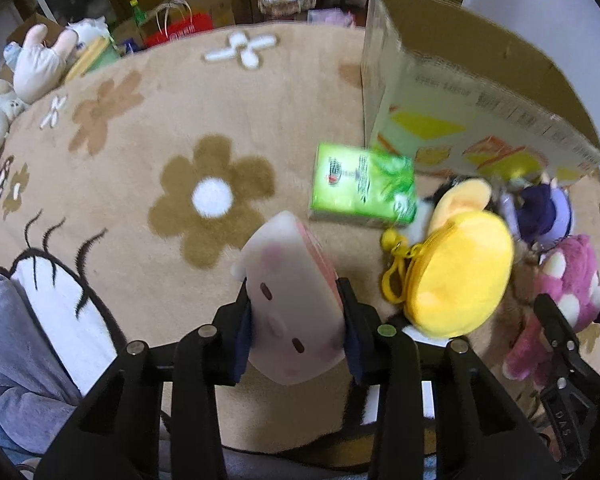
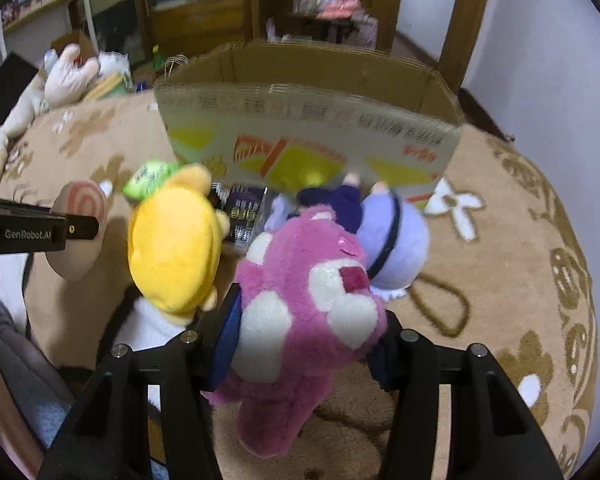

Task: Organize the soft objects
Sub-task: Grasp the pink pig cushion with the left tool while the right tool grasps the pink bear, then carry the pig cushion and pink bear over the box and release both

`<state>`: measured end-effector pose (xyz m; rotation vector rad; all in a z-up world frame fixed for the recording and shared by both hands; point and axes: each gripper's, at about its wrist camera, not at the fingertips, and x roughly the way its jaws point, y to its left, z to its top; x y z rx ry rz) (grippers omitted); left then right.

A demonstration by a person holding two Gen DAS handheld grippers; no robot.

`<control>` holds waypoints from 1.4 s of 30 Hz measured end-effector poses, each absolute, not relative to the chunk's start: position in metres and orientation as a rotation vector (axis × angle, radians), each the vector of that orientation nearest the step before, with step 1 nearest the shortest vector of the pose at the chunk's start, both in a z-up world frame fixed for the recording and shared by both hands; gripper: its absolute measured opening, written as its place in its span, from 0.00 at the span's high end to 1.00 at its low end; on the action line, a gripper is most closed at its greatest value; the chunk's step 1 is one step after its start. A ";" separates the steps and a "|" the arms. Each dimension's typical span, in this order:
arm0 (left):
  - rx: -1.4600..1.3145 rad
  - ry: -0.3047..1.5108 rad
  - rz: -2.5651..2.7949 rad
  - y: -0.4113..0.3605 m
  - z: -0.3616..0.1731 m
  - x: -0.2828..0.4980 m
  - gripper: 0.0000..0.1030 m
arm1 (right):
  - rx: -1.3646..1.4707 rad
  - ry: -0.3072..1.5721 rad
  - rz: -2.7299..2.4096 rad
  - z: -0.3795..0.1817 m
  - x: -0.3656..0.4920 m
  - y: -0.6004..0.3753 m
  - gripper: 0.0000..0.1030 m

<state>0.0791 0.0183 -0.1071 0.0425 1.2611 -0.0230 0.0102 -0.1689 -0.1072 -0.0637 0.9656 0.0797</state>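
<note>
My left gripper (image 1: 298,320) is shut on a white-and-pink squishy cake-slice toy (image 1: 290,300), held above the rug; it also shows in the right wrist view (image 2: 80,232). My right gripper (image 2: 306,332) is shut on a pink plush bear (image 2: 304,308), which also shows at the right of the left wrist view (image 1: 568,296). A yellow plush pouch (image 1: 460,276) lies between them (image 2: 176,248). A purple plush doll (image 2: 384,240) lies behind the bear. An open cardboard box (image 2: 312,132) stands on the rug beyond the toys (image 1: 472,92).
A green tissue pack (image 1: 362,190) lies before the box on the flowered beige rug (image 1: 180,140). A dark packet (image 2: 246,212) lies by the box. White plush toys (image 1: 40,60) and bags sit at the rug's far left edge. Furniture stands behind.
</note>
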 end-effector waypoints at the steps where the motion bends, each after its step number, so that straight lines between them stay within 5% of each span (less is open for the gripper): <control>1: 0.041 1.239 -0.029 0.015 -0.101 0.075 0.64 | -0.061 0.947 0.075 -0.103 0.007 -0.170 0.45; 17: -0.008 0.799 -0.128 0.015 -0.012 0.036 0.64 | -0.007 0.592 0.018 -0.033 -0.023 -0.187 0.45; 42: 0.199 0.413 -0.232 -0.065 0.076 0.072 0.63 | 0.063 0.380 0.064 0.040 0.049 -0.220 0.45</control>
